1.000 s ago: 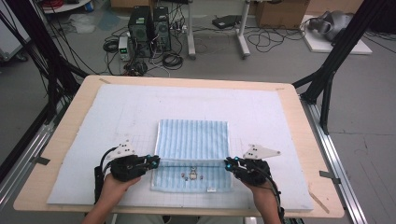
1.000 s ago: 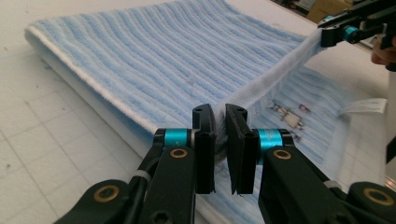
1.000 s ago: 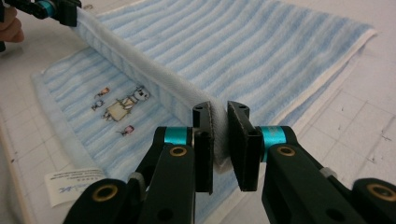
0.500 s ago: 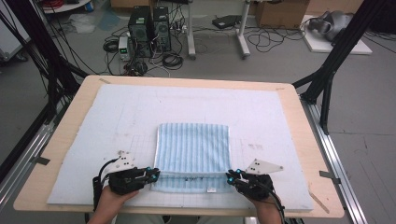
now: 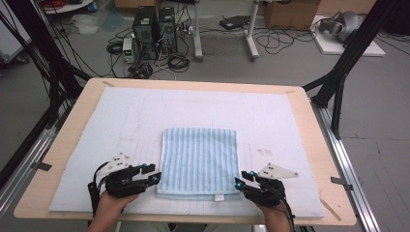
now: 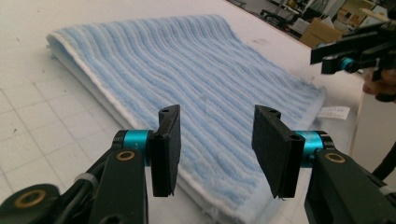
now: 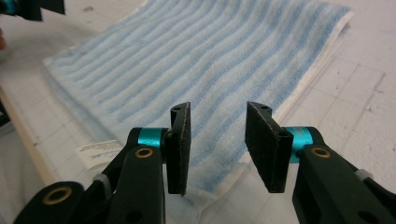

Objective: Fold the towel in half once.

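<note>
Fingers of both my grippers stand parted with nothing between the pads. The jaws of my left gripper (image 6: 217, 149) have just been opening, about half spread, and past them lies only the near corner of the blue striped towel (image 6: 196, 88), not pinched. My right gripper (image 7: 218, 147) has likewise just been opening, a little narrower, its pads hanging above the opposite near corner without pressing on it.

From the high view the towel (image 5: 200, 162) lies folded into a neat rectangle at the middle of the white mat (image 5: 290, 116), toward six o'clock, its near edge close to the mat's front border. My left gripper (image 5: 150, 173) sits at the towel's eight o'clock corner, my right gripper (image 5: 241, 181) at its four o'clock corner. A small white label (image 5: 219, 197) pokes out of the near edge at six o'clock.

I judge this towel light, soft and limp: thick terry, doubled over, so it will sag and drape between two holds and not keep its shape. It is neither fragile nor slippery; the pile should bite well against my pads. For another fold I would pinch through all layers at the two near corners, right at the white hem (image 6: 116, 105), so no lower layer slides out as I lift.
</note>
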`<act>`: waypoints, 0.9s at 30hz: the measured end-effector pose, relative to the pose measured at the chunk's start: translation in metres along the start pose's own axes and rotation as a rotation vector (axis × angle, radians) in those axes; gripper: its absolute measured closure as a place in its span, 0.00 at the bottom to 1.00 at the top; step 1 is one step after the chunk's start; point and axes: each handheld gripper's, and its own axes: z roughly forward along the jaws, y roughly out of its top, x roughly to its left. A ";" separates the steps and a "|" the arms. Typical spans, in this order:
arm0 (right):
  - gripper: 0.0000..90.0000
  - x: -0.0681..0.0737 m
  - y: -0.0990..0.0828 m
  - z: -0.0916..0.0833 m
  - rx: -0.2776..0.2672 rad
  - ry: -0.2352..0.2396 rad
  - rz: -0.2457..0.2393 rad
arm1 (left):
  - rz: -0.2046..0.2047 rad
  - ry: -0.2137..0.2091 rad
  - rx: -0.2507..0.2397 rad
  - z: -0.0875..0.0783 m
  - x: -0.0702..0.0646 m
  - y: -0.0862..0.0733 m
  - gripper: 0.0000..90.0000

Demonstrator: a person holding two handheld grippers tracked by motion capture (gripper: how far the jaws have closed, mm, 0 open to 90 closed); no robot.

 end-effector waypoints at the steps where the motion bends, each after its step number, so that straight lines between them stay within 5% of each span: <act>1: 0.69 0.001 0.000 0.006 0.019 -0.005 -0.007 | -0.002 0.002 0.008 0.002 0.000 0.000 0.61; 6: 0.78 0.011 -0.009 0.024 0.144 -0.034 -0.089 | 0.007 0.007 0.039 0.014 -0.003 -0.002 0.67; 14: 0.81 0.015 -0.022 0.009 0.128 -0.006 -0.166 | -0.002 0.000 0.021 0.012 -0.003 -0.001 0.67; 17: 0.73 0.013 -0.023 0.006 0.123 0.012 -0.138 | -0.005 -0.003 0.011 0.013 -0.001 0.000 0.64; 21: 0.60 0.003 -0.014 0.004 0.018 0.043 -0.051 | 0.009 0.008 0.017 0.019 0.000 0.001 0.68; 23: 0.48 -0.005 -0.004 0.011 0.000 0.006 -0.002 | 0.044 0.026 0.022 0.024 0.001 0.004 0.76; 27: 0.45 -0.027 0.020 0.032 -0.016 -0.052 0.030 | 0.025 0.038 0.008 0.033 0.006 0.012 0.75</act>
